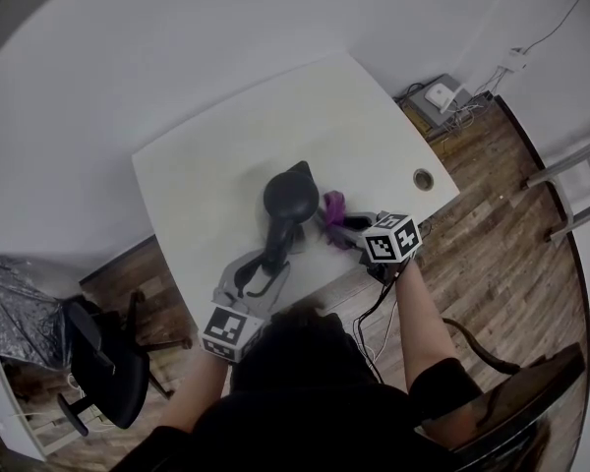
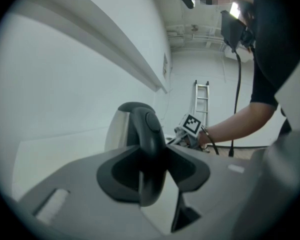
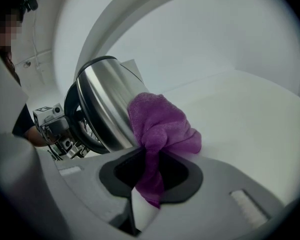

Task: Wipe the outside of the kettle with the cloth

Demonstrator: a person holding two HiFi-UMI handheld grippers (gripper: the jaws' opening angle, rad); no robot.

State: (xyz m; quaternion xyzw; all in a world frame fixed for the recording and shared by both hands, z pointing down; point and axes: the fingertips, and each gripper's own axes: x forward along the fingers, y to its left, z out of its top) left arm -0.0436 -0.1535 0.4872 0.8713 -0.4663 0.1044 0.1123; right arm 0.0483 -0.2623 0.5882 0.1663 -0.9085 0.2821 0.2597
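The kettle [image 1: 291,197] has a steel body and a black lid, and it stands near the front of the white table [image 1: 226,146]. My left gripper [image 1: 259,275] is shut on its black handle [image 2: 147,149], which runs upright between the jaws, with the steel body [image 2: 117,129] behind it. My right gripper [image 1: 352,230] is at the kettle's right side, shut on a purple cloth [image 3: 160,129]. The bunched cloth [image 1: 332,205] rests against the steel wall [image 3: 102,109], low down near the table. From the right gripper view the kettle appears tilted.
A round cable hole [image 1: 424,178] sits near the table's right corner. A black office chair [image 1: 103,362] stands on the floor to the left. Cables and a box [image 1: 438,96] lie on the floor at the far right, and a ladder [image 1: 570,195] stands beyond them.
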